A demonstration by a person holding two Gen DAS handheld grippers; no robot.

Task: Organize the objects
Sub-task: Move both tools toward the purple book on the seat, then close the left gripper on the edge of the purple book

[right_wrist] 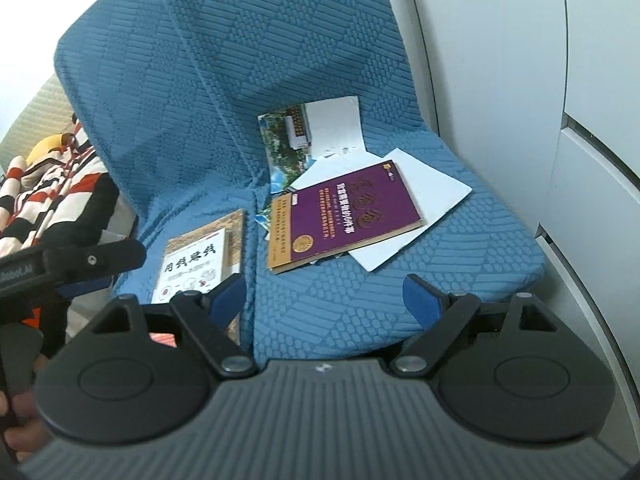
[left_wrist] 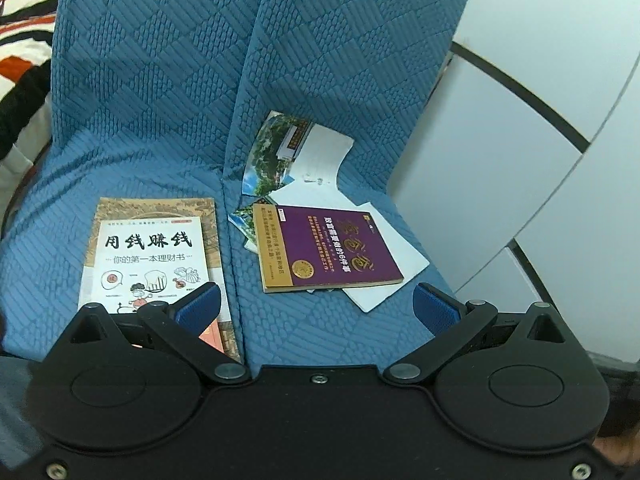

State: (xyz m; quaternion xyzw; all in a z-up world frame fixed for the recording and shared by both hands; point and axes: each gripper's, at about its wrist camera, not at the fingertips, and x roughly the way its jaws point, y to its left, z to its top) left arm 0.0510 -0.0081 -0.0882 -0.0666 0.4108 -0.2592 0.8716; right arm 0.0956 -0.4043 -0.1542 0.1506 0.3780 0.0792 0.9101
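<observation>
A purple book [left_wrist: 326, 246] [right_wrist: 348, 214] lies on the right seat cushion, on top of white paper sheets [left_wrist: 394, 264] [right_wrist: 424, 196] and photo cards. A photo postcard [left_wrist: 294, 152] [right_wrist: 310, 136] leans against the backrest behind it. A white and tan book with black Chinese title [left_wrist: 150, 248] [right_wrist: 202, 262] lies on the left cushion. My left gripper [left_wrist: 316, 304] is open and empty, hovering over the seat's front, with its left finger over the white book's corner. My right gripper [right_wrist: 326, 298] is open and empty above the seam between the cushions.
The blue quilted sofa cover [left_wrist: 160, 80] [right_wrist: 280, 40] spans seat and backrest. White cabinet panels [left_wrist: 520, 120] [right_wrist: 520, 80] stand to the right. A striped orange, black and white cloth [left_wrist: 24, 40] [right_wrist: 52, 188] lies at the left. The left gripper's body [right_wrist: 72, 264] shows in the right wrist view.
</observation>
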